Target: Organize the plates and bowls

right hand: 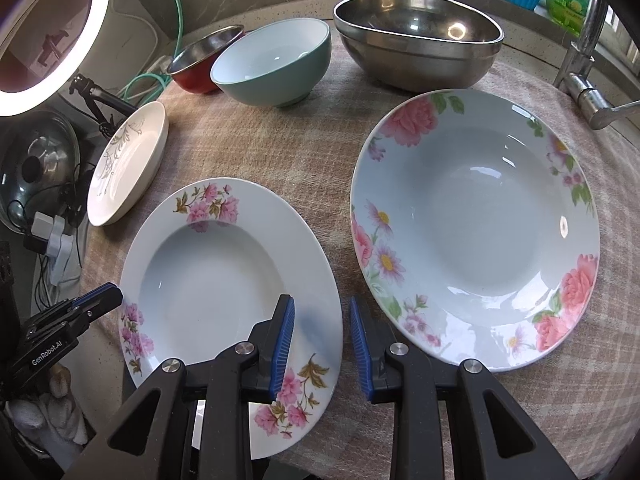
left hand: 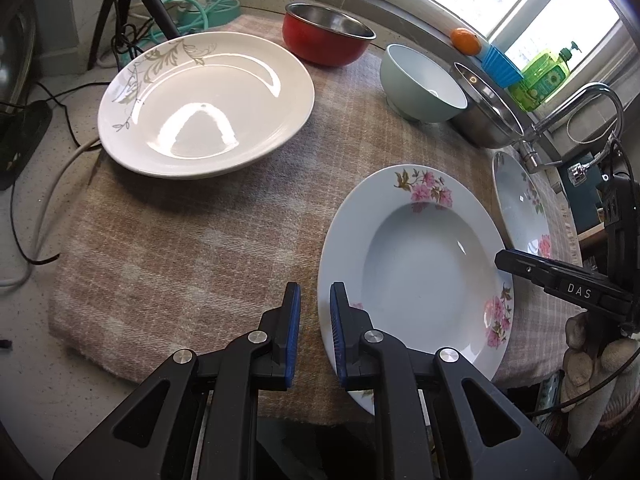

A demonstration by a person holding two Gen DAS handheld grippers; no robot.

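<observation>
1. Plates and bowls sit on a plaid cloth (left hand: 168,248) covering the table.
2. Left hand-held gripper (left hand: 315,304): jaws slightly apart, gripping nothing, poised over the cloth just beside the left rim of the small floral plate (left hand: 424,264).
3. Right hand-held gripper (right hand: 322,320): jaws narrowly parted, empty, straddling that plate's right rim.
4. Large floral plate (right hand: 476,232) lies just right of it; cream plate (left hand: 206,102) lies to the left.
5. Red bowl (left hand: 326,38), teal bowl (left hand: 420,84) and steel bowl (right hand: 418,44) stand behind.
</observation>
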